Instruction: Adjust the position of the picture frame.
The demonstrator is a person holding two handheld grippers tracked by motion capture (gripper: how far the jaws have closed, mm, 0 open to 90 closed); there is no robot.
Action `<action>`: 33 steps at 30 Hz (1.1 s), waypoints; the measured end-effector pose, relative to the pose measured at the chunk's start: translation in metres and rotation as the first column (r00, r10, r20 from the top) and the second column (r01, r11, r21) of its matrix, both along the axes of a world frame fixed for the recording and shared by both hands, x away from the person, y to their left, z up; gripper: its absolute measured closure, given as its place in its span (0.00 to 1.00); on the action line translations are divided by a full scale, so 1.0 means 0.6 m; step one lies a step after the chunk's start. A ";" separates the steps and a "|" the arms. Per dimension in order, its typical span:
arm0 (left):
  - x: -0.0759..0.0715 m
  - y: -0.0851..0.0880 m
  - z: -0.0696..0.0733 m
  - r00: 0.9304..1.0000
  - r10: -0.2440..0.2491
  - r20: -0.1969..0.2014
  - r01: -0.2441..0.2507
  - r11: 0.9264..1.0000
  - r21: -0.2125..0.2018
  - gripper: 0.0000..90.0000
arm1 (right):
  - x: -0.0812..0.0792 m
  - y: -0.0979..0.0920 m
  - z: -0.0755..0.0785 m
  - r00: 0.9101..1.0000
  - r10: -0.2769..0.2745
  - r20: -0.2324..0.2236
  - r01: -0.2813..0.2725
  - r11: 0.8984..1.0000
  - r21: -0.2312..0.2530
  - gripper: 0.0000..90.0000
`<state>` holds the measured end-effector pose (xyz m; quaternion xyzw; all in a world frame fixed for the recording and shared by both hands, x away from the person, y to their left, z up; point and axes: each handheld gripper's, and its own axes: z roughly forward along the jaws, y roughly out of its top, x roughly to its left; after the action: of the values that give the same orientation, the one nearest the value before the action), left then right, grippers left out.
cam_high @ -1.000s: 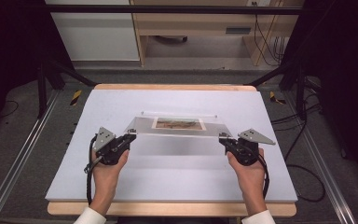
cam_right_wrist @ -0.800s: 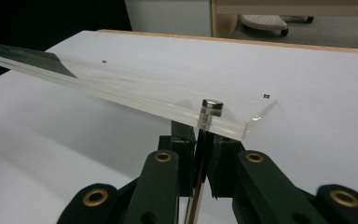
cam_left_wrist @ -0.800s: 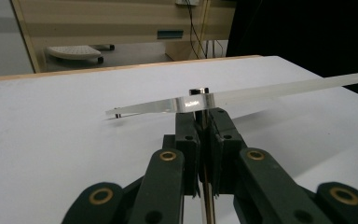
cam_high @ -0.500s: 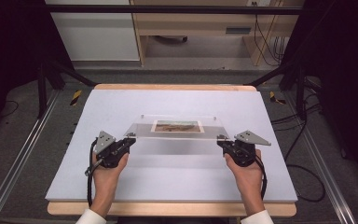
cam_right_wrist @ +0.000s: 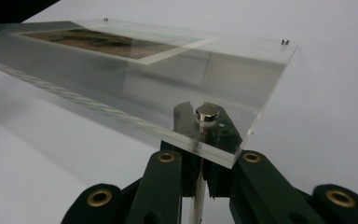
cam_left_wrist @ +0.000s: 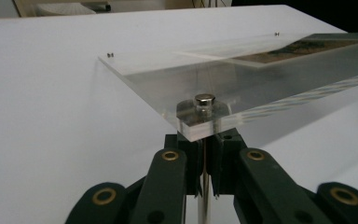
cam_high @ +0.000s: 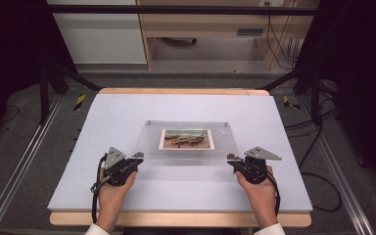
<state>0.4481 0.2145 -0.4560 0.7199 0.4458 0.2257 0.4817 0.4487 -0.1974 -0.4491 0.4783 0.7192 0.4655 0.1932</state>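
Note:
A clear acrylic picture frame (cam_high: 186, 152) with a small landscape picture (cam_high: 186, 139) in its middle hangs over the white table top (cam_high: 127, 110). My left gripper (cam_high: 138, 156) holds its near left corner and my right gripper (cam_high: 231, 158) its near right corner. In the left gripper view the jaws (cam_left_wrist: 204, 140) are shut on a thin metal pin (cam_left_wrist: 205, 99) that passes through the frame's corner (cam_left_wrist: 200, 121). The right gripper view shows the same: my right gripper (cam_right_wrist: 200, 156) is shut on the capped pin (cam_right_wrist: 206, 114). Two more small pins sit at the far corners.
The white top rests on a wooden board (cam_high: 176, 219) that shows at its near edge. Metal rails (cam_high: 24, 161) run along the floor on both sides. Cables (cam_high: 318, 147) lie to the right. Wooden furniture (cam_high: 200, 24) stands behind the table.
Both grippers have moved nearer to the person with the frame. The frame's face now shows broader from above, where earlier it looked like a thin strip.

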 end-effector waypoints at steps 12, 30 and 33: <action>0.002 -0.009 -0.014 0.999 -0.026 -0.043 0.029 0.997 0.070 0.93 | 0.005 -0.005 -0.017 0.999 -0.006 -0.040 0.005 0.999 -0.033 0.94; 0.011 -0.008 -0.028 0.998 -0.024 -0.066 0.030 0.996 0.085 0.92 | 0.010 0.000 -0.030 0.997 0.000 -0.076 -0.005 0.998 -0.058 0.93; 0.012 -0.008 -0.032 0.996 -0.029 -0.081 0.037 0.995 0.097 0.92 | 0.010 0.001 -0.032 0.996 -0.001 -0.090 -0.005 0.998 -0.067 0.93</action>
<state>0.4554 0.2099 -0.4752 0.7583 0.4411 0.2106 0.4314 0.4545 -0.1966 -0.4685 0.4913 0.7428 0.4193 0.1762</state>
